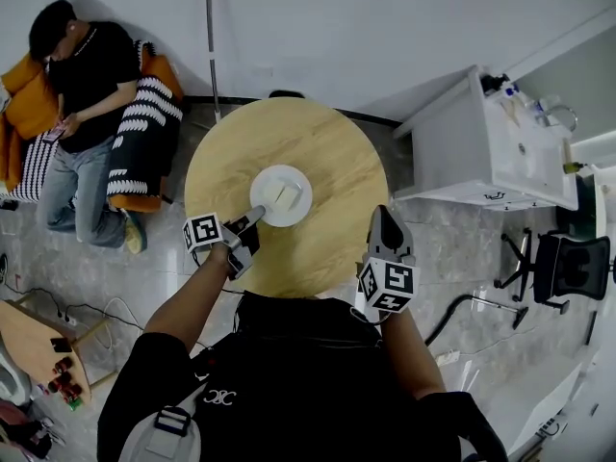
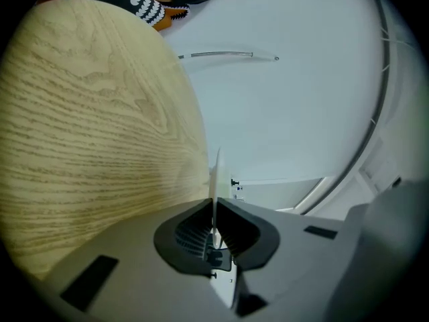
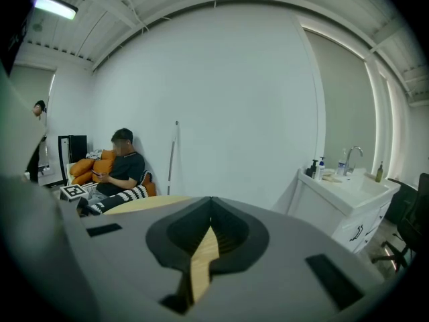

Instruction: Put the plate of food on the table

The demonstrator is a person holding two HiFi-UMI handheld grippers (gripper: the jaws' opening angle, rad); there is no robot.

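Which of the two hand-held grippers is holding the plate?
The left hand-held gripper: its jaws are closed on the rim of the plate. The right hand-held gripper is shut on nothing.

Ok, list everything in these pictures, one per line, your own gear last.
table: 1, light wood, round, centre
plate: 1, white, middle of the table
food: 1 pale piece, on the plate
sofa: 1, orange, far left by the wall
seated person: 1, black top, on the sofa
sink cabinet: 1, white, right
office chair: 1, black, far right
pole: 1, white, against the wall
left gripper: 1, grey, shut on the plate's near rim
right gripper: 1, grey, shut, empty, at the table's near-right edge
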